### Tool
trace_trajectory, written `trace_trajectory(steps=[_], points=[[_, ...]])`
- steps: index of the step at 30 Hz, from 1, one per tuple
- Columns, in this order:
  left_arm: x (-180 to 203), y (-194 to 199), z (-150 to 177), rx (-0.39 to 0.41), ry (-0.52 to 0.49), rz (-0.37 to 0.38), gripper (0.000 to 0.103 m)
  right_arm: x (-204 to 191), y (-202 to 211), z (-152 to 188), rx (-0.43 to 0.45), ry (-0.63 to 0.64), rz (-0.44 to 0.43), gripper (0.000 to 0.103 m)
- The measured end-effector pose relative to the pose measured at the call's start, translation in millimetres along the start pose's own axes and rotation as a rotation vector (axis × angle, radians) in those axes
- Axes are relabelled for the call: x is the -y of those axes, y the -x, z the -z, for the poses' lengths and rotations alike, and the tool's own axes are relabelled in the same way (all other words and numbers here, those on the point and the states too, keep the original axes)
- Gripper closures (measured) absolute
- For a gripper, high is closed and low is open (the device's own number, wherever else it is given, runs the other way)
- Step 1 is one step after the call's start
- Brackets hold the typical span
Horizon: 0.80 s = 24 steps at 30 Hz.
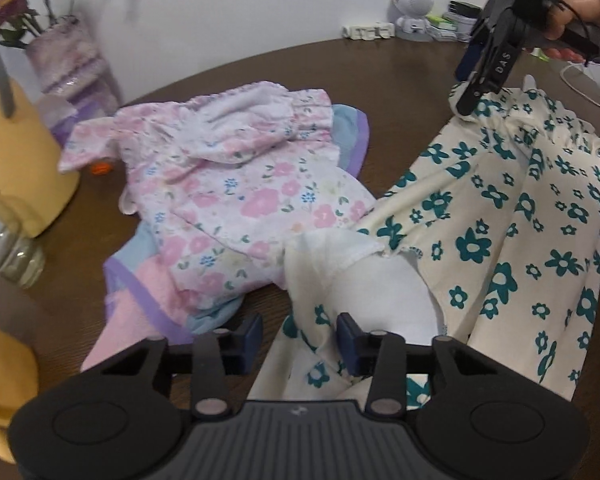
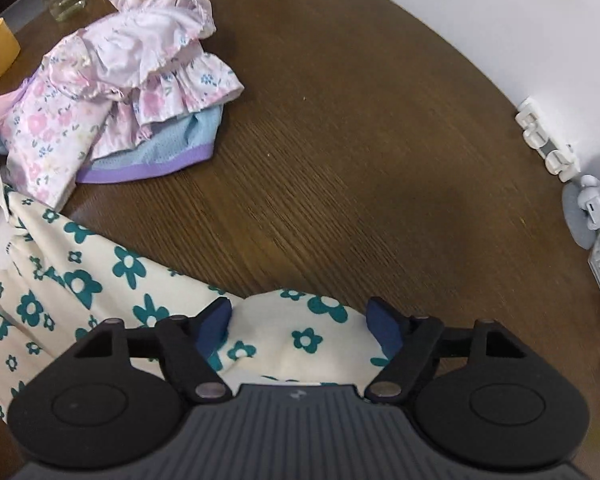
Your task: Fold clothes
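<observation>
A cream garment with teal flowers lies spread on the brown table. My left gripper is open, its blue pads on either side of the garment's near edge, where the white lining shows. My right gripper is open over the far corner of the same garment; in the left wrist view it touches down on that corner at the upper right. A pile of pink floral clothes over a blue and purple piece lies to the left, and shows in the right wrist view.
A yellow container and a glass jar stand at the left table edge, with a vase of flowers behind. A white speaker figure, small white blocks and cables sit along the back by the wall.
</observation>
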<state>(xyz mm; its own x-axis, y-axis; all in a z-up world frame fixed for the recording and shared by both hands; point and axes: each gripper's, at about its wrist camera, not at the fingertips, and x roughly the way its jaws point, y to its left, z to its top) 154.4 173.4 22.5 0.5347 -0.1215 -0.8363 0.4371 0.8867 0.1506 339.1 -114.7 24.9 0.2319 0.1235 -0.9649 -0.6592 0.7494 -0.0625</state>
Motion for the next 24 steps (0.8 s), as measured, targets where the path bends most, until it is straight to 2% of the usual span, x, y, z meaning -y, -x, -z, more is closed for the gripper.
trace_trajectory(steps=[2,7,8,9,10,11,13,15,19,24], points=[[1,-5,-2,-0.007,-0.012,0.015,0.072,1,-5,-1,-0.014,0.006,-0.009,0.030],[-2,-15,-5,-0.005,0.005,0.050,0.073,1,-11,0,-0.024,0.023,-0.048,0.053],[-2,-15,-6,-0.002,0.008,0.056,0.078,0,-11,1,-0.024,0.029,-0.055,0.055],[-2,-15,-6,0.000,0.010,0.063,0.082,-1,-10,1,-0.022,0.037,-0.062,0.063],[-2,-15,-6,0.002,0.013,0.069,0.092,-2,-9,2,-0.019,0.047,-0.066,0.069],[-1,-15,-7,0.006,0.015,0.071,0.096,-4,-7,3,-0.016,0.059,-0.068,0.073],[0,-13,-7,0.020,0.023,0.059,0.098,-8,-4,6,-0.008,0.083,-0.074,0.090],[2,-5,-9,0.051,0.024,0.029,0.099,-11,2,11,0.014,0.099,-0.067,0.091],[16,26,-9,0.150,-0.008,-0.054,0.099,-18,37,27,0.110,0.120,-0.029,0.092],[62,72,13,0.279,-0.164,-0.177,0.099,-40,103,81,0.281,0.141,0.042,0.092]])
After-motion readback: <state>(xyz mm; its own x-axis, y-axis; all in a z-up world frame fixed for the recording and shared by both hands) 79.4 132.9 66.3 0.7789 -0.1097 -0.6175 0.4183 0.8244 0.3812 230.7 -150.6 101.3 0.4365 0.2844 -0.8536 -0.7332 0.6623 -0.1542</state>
